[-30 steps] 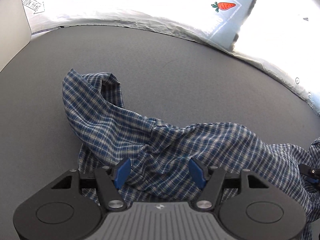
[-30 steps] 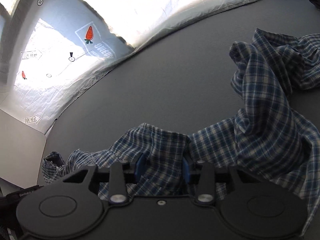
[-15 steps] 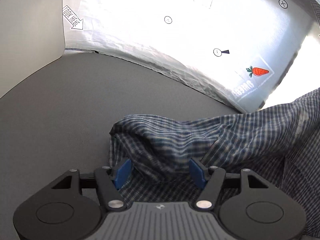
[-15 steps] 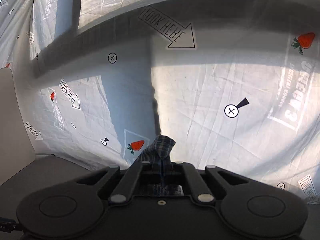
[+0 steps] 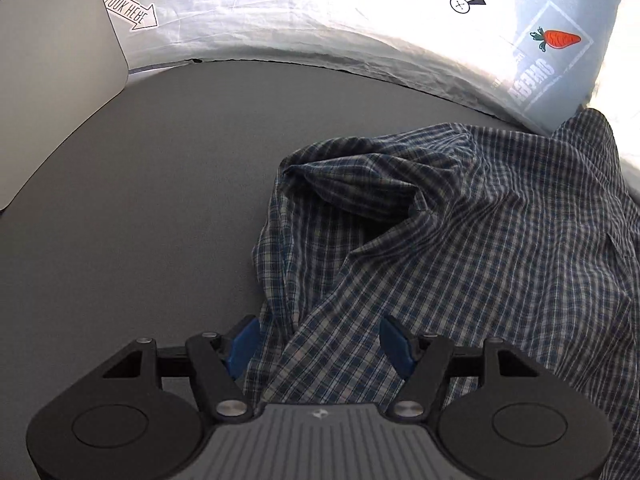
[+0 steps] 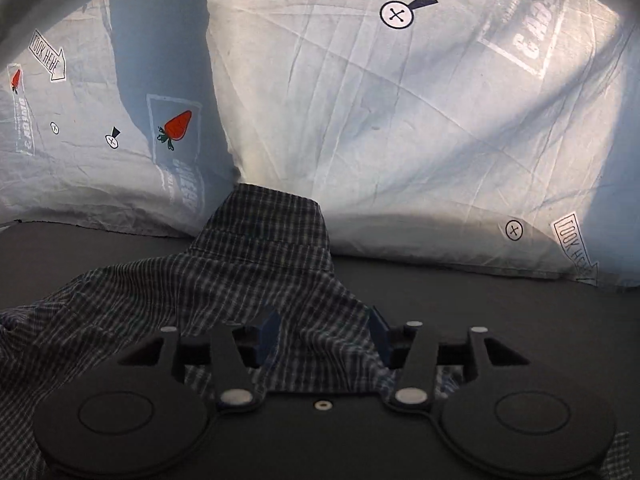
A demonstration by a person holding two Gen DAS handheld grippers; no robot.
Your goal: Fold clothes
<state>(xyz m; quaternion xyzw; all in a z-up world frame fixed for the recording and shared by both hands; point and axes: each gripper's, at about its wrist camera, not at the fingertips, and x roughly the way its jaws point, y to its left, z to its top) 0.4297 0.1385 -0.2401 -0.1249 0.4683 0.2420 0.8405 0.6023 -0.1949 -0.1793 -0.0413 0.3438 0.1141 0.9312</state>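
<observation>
A blue and white checked shirt (image 5: 460,240) lies crumpled on the dark grey table (image 5: 160,200), filling the right half of the left wrist view. My left gripper (image 5: 320,344) hangs over the shirt's near left edge with its blue pads (image 5: 244,344) wide apart; cloth passes under and between them, and they do not press on it. In the right wrist view a fold of the shirt (image 6: 260,256) rises in a peak in front of my right gripper (image 6: 324,336). Its jaws are opening, and loose cloth sags between them.
A creased white backdrop sheet (image 5: 320,8) printed with arrows, crosses and carrots hangs along the table's far edge, also behind the shirt (image 6: 400,120). A plain white panel (image 5: 48,80) stands at the left. Bare grey tabletop (image 6: 520,312) lies to the right of the right gripper.
The right gripper, shut on a raised tip of cloth half a second ago, has parted its jaws and the fabric now slumps wider. The shirt has shifted rightward in the left wrist view.
</observation>
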